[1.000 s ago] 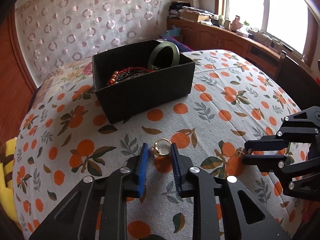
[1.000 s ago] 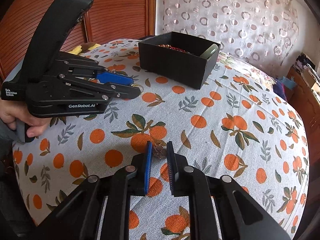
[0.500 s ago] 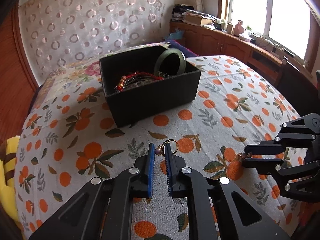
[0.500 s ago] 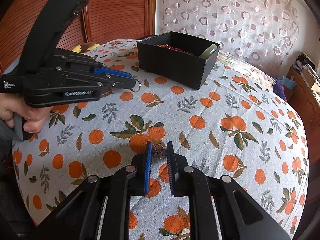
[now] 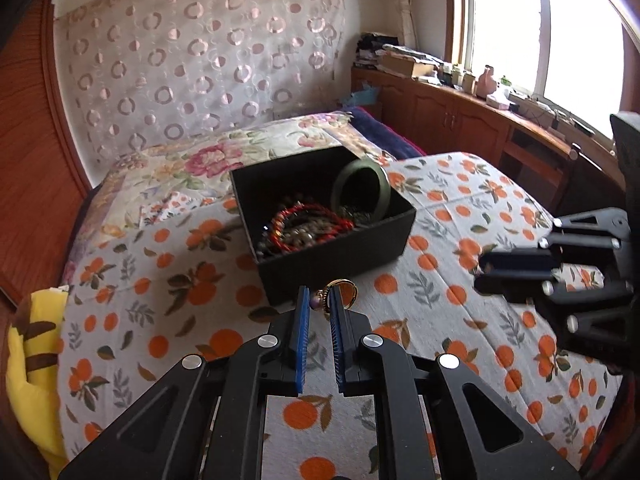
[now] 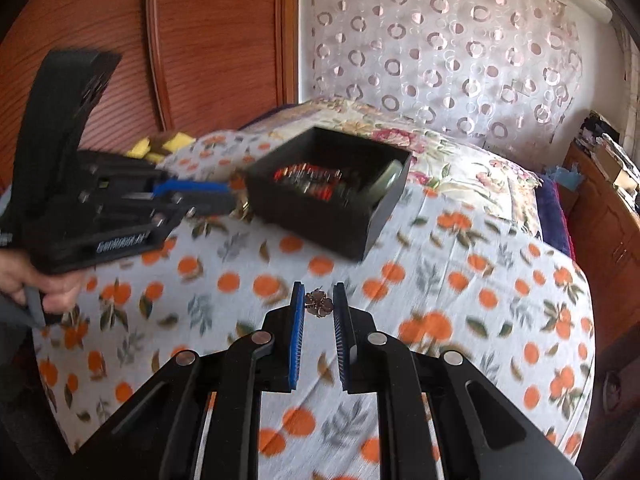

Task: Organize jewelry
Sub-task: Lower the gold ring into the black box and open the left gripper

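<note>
At frame centre, the left hand-held gripper (image 5: 318, 304) grips a gold ring (image 5: 340, 294) near the black box (image 5: 332, 256); the right hand-held gripper (image 6: 318, 306) seemingly pinches a flower-shaped piece (image 6: 319, 305).

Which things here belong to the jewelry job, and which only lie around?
Belong to the job:
gold ring in left gripper
flower brooch in right gripper
black box
green bangle
red beads

Lying about:
yellow cushion
window clutter
</note>
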### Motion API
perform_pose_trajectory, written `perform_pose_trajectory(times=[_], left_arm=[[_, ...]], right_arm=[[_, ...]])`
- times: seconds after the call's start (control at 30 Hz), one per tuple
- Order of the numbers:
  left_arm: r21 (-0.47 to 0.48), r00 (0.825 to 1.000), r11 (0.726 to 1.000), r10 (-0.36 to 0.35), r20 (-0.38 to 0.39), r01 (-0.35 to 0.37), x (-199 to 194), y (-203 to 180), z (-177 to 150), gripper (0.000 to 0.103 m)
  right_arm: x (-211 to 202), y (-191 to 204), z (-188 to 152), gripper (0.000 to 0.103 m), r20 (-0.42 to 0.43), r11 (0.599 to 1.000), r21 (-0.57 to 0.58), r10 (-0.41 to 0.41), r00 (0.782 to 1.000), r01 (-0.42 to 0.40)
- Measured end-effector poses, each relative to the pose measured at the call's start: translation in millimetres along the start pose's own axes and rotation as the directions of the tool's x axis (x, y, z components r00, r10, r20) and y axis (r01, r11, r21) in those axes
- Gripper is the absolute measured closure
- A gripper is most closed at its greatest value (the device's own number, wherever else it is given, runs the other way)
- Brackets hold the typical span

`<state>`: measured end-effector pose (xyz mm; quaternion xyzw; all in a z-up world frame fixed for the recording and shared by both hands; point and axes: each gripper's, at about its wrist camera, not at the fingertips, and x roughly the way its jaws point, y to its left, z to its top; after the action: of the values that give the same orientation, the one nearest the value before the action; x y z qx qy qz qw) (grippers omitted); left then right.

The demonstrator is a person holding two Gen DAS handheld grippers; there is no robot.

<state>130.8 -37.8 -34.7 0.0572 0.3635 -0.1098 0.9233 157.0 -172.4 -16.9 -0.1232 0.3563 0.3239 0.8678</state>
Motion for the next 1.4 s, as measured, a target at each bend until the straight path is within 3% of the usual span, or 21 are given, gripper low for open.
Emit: perform_pose_trajectory(times=[0.47, 1.07, 1.13, 1.17, 1.2, 1.4], left_arm=[[-0.035, 0.999, 0.999, 0.036, 0.031, -0.035, -7.6, 23.0, 16.3, 0.094], [-0.06, 0.998, 0.997, 0.053, 0.028, -0.051, 9.9, 35.8, 41.5, 0.094], [-0.061, 0.998, 0.997, 0.053, 0.025, -0.052, 13.0, 35.5, 43.1, 0.094], [-0.061, 0.998, 0.997, 0.054, 0.024, -0.052, 13.9, 35.2, 43.4, 0.094], [-0.061, 0.998, 0.997, 0.054, 0.022, -0.053, 15.0, 35.2, 43.3, 0.094], [-0.062, 0.999, 0.997, 0.047, 0.022, -0.046, 19.0, 34.0, 45.7, 0.094]], right_arm=[[39.8, -18.5, 63.3, 0.087, 0.012, 0.999, 0.044, -0.003, 1.0, 0.002], [45.5, -40.0, 85.4, 0.086, 0.018, 0.99, 0.129, 0.048, 0.999, -0.049], [44.7, -40.4, 86.3, 0.083, 0.023, 0.99, 0.133, 0.052, 0.998, -0.055], [43.7, -42.1, 86.9, 0.073, 0.029, 0.988, 0.144, 0.056, 0.998, -0.06], [43.3, -43.3, 87.5, 0.071, 0.033, 0.986, 0.152, 0.065, 0.997, -0.069], [41.1, -48.5, 85.2, 0.071, 0.031, 0.986, 0.16, 0.049, 0.998, -0.053]])
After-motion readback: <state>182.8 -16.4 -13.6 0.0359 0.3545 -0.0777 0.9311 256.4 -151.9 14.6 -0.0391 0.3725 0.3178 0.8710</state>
